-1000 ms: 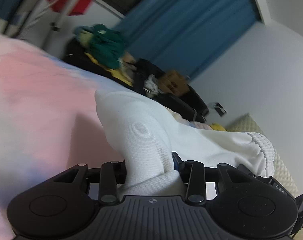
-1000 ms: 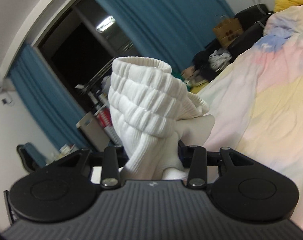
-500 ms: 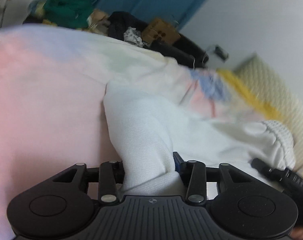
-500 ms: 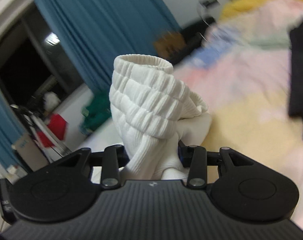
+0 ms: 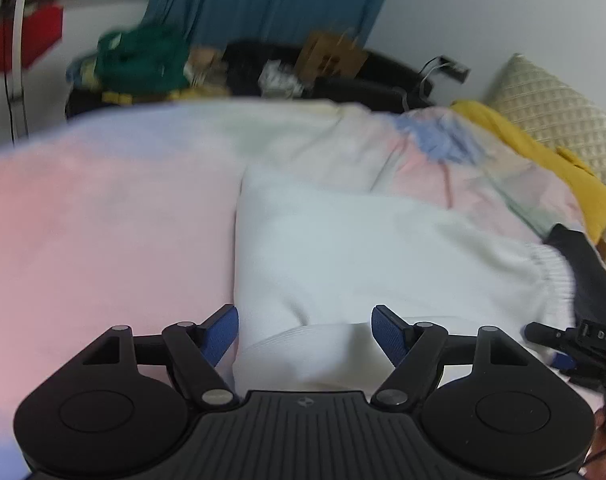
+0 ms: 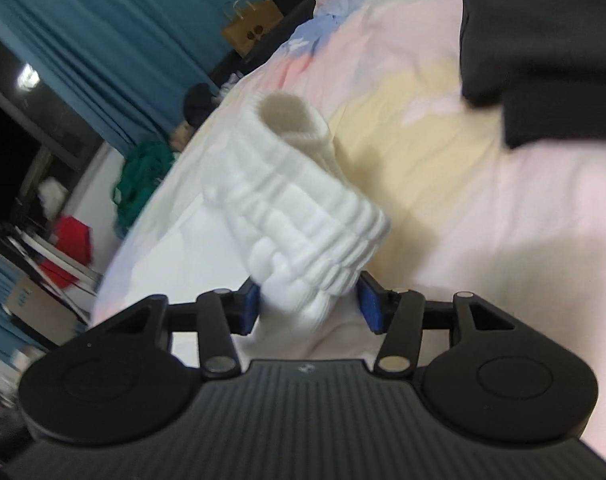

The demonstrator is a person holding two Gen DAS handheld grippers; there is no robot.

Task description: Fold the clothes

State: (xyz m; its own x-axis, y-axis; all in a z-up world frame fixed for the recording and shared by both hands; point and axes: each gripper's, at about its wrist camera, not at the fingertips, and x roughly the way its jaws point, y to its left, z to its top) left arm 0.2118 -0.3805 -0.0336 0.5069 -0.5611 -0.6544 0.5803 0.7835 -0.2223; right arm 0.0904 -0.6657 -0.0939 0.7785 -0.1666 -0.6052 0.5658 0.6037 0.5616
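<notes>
A white garment (image 5: 363, 248) with a ribbed cuff lies flat on the pastel bedspread (image 5: 103, 208). My left gripper (image 5: 305, 330) is open, its blue pads (image 5: 223, 330) apart on either side of the garment's near edge. In the right wrist view, my right gripper (image 6: 309, 306) has its jaws parted around the white ribbed cuff (image 6: 303, 216), which slumps onto the bed between the pads. The right gripper's tip also shows in the left wrist view (image 5: 575, 344) at the lower right.
A dark garment (image 6: 543, 48) lies on the bed to the right, also in the left wrist view (image 5: 587, 264). A yellow cloth (image 5: 543, 160) and quilted pillow (image 5: 559, 120) are at the head. Clutter, a green cloth pile (image 5: 143, 60) and blue curtains (image 5: 271, 0) stand beyond the bed.
Both grippers lowered the white garment onto the bed and opened. The left jaws went from shut on the cloth to wide apart; the right jaws parted and the cuff tipped over.
</notes>
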